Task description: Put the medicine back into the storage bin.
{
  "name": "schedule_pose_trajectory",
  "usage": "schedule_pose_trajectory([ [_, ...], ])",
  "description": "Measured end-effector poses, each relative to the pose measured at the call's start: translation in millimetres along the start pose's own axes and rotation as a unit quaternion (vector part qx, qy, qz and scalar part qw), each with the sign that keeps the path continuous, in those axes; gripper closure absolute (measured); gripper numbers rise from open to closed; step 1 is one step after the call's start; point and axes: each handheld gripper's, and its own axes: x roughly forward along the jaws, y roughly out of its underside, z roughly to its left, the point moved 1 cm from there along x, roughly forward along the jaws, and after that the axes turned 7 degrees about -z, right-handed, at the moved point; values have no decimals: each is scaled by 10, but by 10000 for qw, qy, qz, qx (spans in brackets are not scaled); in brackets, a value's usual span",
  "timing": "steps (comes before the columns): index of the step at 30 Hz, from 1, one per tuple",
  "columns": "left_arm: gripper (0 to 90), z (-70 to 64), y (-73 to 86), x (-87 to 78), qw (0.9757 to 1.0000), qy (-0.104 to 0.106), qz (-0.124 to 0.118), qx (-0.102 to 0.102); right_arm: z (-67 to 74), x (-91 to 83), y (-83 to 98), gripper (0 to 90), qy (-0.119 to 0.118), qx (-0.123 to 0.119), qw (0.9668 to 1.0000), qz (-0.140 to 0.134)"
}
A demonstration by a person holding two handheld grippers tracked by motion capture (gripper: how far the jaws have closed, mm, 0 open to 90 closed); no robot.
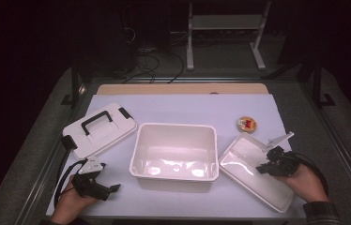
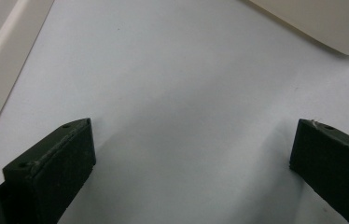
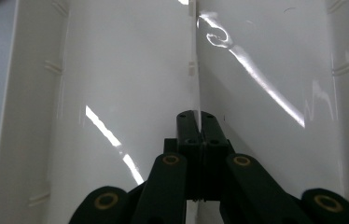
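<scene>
A shallow white tray (image 1: 244, 157) lies tilted at the right of the table, beside a deep white bin (image 1: 173, 140). My right gripper (image 1: 263, 168) sits over the tray, held by a hand. In the right gripper view its jaws (image 3: 196, 114) are shut on the thin upright rib (image 3: 194, 56) that runs down the tray's middle (image 3: 116, 70). My left gripper (image 1: 110, 185) rests near the front left, held by a hand. Its jaws (image 2: 191, 126) stand wide open over the bare white table cover, with nothing between them.
A white lid with a black handle (image 1: 99, 127) lies at the back left. A small round orange and red object (image 1: 247, 124) sits behind the tray. The bin's corner (image 2: 331, 23) appears in the left gripper view. The table's front edge is close to both hands.
</scene>
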Motion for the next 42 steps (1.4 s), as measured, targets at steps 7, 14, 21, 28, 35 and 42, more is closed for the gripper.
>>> schedule_pose_trajectory([
  [7, 0, 0, 0, -1, 10000, 1, 4, 3, 6, 56, 8, 890, 63, -29, 10000, 12],
  [14, 0, 0, 0, 0, 10000, 1, 4, 3, 1, 60, 15, 880, 68, -21, 10000, -20],
  [21, 0, 0, 0, 0, 10000, 1, 3, 1, 8, -29, -33, 642, 193, 55, 9997, -143],
  [28, 0, 1, 0, -1, 10000, 2, 8, 6, -72, -195, -286, 404, 486, 122, 9983, -309],
  [35, 0, 3, 0, -1, 10000, 1, 6, 11, -210, -228, -561, 341, 680, 142, 9972, -271],
  [42, 0, 2, 0, -1, 10000, 1, 2, 6, -342, -237, -846, 263, 895, 221, 9955, -224],
])
